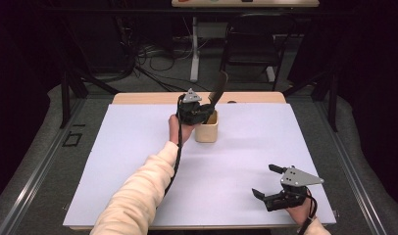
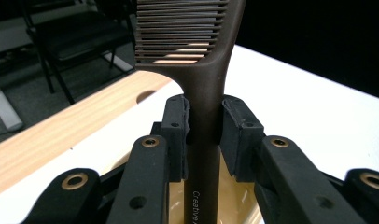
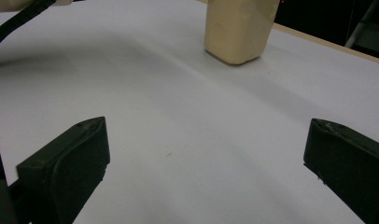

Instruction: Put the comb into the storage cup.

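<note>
A dark brown comb stands with its handle down inside a cream square cup at the back middle of the table. My left gripper is beside the cup's left rim, shut on the comb's handle. In the left gripper view both pads press the comb's handle, its teeth rise above, and the cup's pale inside lies below. My right gripper rests near the front right edge, open, with nothing between its fingers. In the right gripper view the cup stands far ahead.
A white sheet covers the wooden table, whose bare strip runs along the far edge with a small round hole. A black chair and a white table leg stand beyond. A black cable trails along the left sleeve.
</note>
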`<action>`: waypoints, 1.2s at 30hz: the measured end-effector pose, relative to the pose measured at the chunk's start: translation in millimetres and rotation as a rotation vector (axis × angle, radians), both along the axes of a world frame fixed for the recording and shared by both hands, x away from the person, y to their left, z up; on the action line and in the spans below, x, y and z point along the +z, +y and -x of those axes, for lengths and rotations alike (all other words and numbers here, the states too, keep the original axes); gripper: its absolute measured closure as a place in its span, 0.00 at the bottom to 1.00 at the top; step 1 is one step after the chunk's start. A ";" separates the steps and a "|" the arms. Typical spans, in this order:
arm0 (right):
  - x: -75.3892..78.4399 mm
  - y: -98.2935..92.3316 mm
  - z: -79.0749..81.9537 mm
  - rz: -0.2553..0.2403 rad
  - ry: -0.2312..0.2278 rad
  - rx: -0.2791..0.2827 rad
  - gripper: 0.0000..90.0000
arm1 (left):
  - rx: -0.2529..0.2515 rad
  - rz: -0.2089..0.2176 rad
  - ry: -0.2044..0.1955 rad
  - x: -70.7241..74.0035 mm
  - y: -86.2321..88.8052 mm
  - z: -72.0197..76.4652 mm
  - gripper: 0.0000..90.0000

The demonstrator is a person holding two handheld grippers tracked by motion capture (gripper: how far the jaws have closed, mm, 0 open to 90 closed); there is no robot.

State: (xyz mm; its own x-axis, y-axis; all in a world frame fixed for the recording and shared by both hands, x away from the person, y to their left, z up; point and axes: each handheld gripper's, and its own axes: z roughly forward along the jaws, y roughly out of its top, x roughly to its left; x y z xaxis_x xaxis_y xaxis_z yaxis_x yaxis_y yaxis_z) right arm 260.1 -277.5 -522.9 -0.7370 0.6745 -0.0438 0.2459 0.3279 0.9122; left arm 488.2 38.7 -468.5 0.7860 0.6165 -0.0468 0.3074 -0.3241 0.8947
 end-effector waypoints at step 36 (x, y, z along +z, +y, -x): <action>0.0 -0.2 -0.1 -0.005 0.003 0.000 0.00 | -0.028 -0.160 -0.007 -4.7 -8.7 -5.6 0.80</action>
